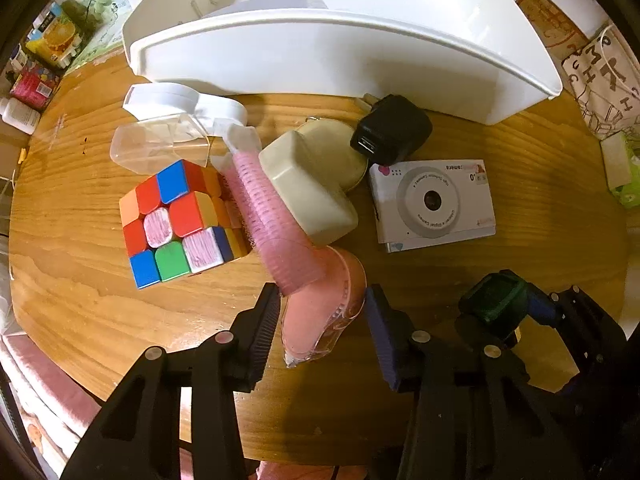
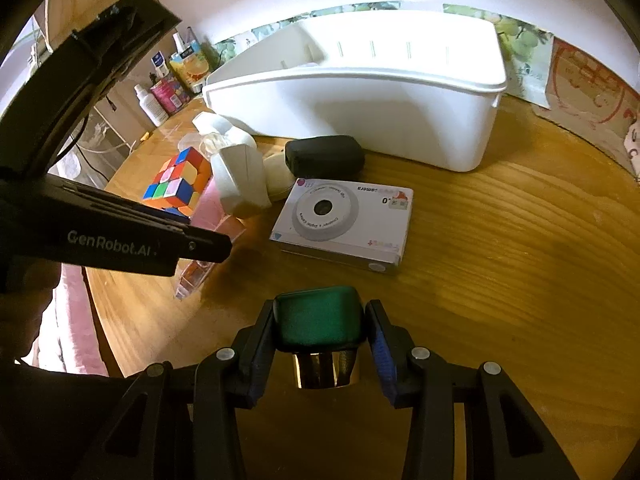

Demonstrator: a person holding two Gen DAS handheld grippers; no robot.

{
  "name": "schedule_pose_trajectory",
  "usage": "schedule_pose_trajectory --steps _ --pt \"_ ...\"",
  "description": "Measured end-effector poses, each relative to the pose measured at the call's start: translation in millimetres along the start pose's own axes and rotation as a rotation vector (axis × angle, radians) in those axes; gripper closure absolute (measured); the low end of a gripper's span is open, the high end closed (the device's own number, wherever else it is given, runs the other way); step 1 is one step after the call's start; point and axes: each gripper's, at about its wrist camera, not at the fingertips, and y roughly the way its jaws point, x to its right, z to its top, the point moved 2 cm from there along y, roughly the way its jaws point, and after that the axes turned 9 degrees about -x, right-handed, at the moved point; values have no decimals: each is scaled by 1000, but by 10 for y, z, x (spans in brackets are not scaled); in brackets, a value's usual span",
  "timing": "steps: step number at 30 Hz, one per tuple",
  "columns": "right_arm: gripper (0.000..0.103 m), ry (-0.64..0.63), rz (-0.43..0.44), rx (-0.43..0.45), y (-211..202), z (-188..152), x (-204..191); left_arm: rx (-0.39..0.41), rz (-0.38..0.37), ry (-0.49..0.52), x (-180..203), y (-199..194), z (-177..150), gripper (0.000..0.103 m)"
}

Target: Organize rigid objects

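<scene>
**Two grippers, each with an item, in front of a white bin**

The left gripper (image 1: pixel 320 320) points straight down with a pink hair roller (image 1: pixel 276 224) in a clear case between its fingers. The pads look to be touching the case on both sides, a light pinch, though how firmly is hard to tell. The roller leans up against a cream-coloured block (image 1: pixel 308 188) and a scrambled puzzle cube (image 1: pixel 176 224).

The right gripper (image 2: pixel 320 330) pinches a small bottle with a dark green cap (image 2: pixel 318 316) and a gold neck, held just above the table.

Judged from this, the step is picking items from the pile. Next, each should be carried to the white bin (image 1: pixel 360 60) and let go inside. The roller needs lifting clear of its neighbours so that nothing is dragged along.

Still loose on the round wooden table (image 1: pixel 80 312): a white toy camera (image 1: pixel 432 204), a black charger plug (image 1: pixel 392 128) just in front of the bin, a clear lidded container (image 1: pixel 160 144), and white plastic pieces beside it.

Beyond the table edge to the left are bottles and colourful cartons, and a patterned cloth runs along the wall behind. The light is warm and dim.
</scene>
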Motion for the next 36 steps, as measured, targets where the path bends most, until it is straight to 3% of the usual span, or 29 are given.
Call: schedule_pose_trajectory --steps 2,3,4,9,16,19,21,23,25,27,36 --pt "59 17 -11 4 -36 -3 11 14 -7 3 -20 -57 -26 67" --pt "59 25 -13 8 -58 -3 19 15 -32 7 -22 -92 -30 91" --pt "59 29 -14 13 -67 3 22 8 -51 6 -42 -131 -26 102" --pt "59 50 -30 30 -141 3 47 -59 -53 -42 -173 21 -45 102" --pt "59 56 -52 63 -257 7 61 -70 -89 -105 -534 84 -163 100" --pt "59 70 -59 65 -280 -6 97 -46 -91 -112 -591 121 -130 84" --pt "59 78 -65 68 -297 -8 117 -39 -109 -117 -638 137 -151 61" --pt "59 84 -69 73 -316 -10 140 -34 -112 -125 -673 145 -175 48" --pt "59 93 -72 76 -335 -8 164 -40 -119 -127 -672 185 -171 44" --pt "59 100 -74 81 -354 1 180 -48 -133 -131 -565 206 -165 34" --pt "59 129 -71 94 -445 78 220 -162 -180 -190 -332 505 -19 28"
